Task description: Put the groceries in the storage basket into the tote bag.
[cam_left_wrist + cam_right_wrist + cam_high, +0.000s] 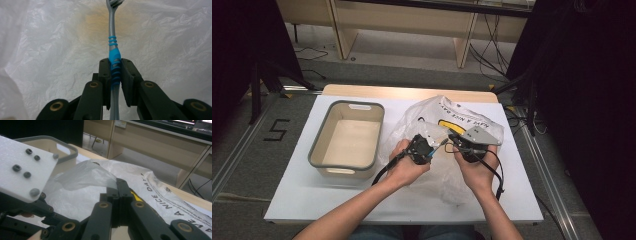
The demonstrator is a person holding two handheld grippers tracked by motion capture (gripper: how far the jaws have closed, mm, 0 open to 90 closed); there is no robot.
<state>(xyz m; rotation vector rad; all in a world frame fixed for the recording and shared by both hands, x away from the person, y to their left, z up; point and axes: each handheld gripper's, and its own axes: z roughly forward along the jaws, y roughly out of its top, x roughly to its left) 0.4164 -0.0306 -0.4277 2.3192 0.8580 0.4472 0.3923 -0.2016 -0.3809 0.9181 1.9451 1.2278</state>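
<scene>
A grey toothbrush [113, 37] with a blue ribbed grip stands upright between the jaws of my left gripper [115, 62], which is shut on that grip. Its head points into a crinkled white plastic bag [462, 120] that lies at the middle right of the table. In the high view the left gripper [424, 147] sits at the bag's mouth. Right beside it, my right gripper [458, 141] is shut on a fold of the bag's edge [95, 176] and holds it lifted; in its own view the right gripper [119, 186] has its jaws pressed together on the film.
A beige bin with a grey rim [319, 137] stands empty at the left of the white table top [297, 200]; its rim [62, 146] also rises behind the bag. A pale plate with screws [25, 167] sits close at the left. Desks and cables lie beyond the table.
</scene>
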